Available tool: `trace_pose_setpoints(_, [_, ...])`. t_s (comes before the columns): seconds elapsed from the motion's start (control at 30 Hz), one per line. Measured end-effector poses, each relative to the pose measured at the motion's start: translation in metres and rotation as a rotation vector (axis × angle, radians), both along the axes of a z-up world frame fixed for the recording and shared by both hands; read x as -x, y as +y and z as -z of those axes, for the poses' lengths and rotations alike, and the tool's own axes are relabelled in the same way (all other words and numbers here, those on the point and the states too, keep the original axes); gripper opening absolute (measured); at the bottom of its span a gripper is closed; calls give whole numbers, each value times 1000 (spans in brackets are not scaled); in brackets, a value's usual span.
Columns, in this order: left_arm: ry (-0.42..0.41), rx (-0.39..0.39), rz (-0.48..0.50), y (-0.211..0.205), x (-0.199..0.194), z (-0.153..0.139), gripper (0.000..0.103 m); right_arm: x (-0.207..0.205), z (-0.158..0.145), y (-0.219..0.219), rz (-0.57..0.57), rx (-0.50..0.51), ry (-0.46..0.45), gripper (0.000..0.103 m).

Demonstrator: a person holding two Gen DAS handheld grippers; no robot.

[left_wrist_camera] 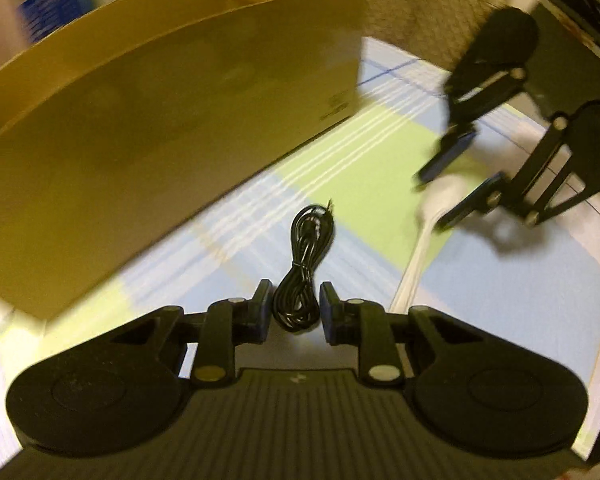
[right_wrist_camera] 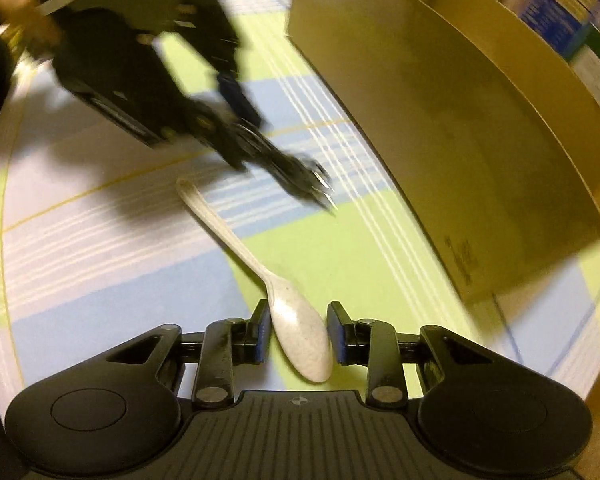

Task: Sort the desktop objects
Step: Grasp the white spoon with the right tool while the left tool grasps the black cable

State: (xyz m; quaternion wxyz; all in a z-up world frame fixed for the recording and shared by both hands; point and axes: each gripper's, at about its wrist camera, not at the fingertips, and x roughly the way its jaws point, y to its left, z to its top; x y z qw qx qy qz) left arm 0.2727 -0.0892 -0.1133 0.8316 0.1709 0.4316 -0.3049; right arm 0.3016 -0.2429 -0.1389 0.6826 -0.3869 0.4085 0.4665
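Note:
A coiled black cable lies on the plaid green and blue tablecloth. Its near loops sit between the pads of my left gripper, which press on both sides of it. A pale speckled spoon lies on the cloth with its handle pointing away. My right gripper is shut on its bowl. In the left wrist view the right gripper shows at the right over the spoon. The right wrist view has the left gripper blurred, with the cable sticking out of it.
A large open cardboard box stands on the cloth just beyond both grippers. Blue and white printed packages stand behind it. A beige woven surface lies at the far end of the cloth.

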Motion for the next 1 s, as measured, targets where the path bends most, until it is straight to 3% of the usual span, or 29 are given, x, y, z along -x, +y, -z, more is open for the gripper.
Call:
trace_pose_setpoints(0.1, [22,5,-136,16,20,0,19,1,1,-15,149,13,-1,27])
trace_pose_setpoints(0.2, [21,8,-190,19,40,0,19,3,-2,-30,220,-13,77,28])
trace_pose_setpoints(0.37, [-8,19,-208,17,72,-1,27,14,-6,-48,187,-25,75,39])
trace_pose_setpoints(0.53, [-59,38,-239,20,72,-6,44,28,4,-42,114,-12,48,45])
trace_pose_setpoints(0.67, [-76,41,-240,19,60,-6,49,37,5,-51,63,-16,42,45])
trace_pose_setpoints(0.83, [-70,48,-231,18,53,-5,53,29,5,-59,95,-92,98,44])
trace_pose_setpoints(0.9, [-67,53,-227,17,52,-4,54,28,4,-63,109,-109,131,32])
trace_pose_setpoints(1.0, [-64,52,-226,14,51,-1,54,33,3,-63,145,-113,127,31])
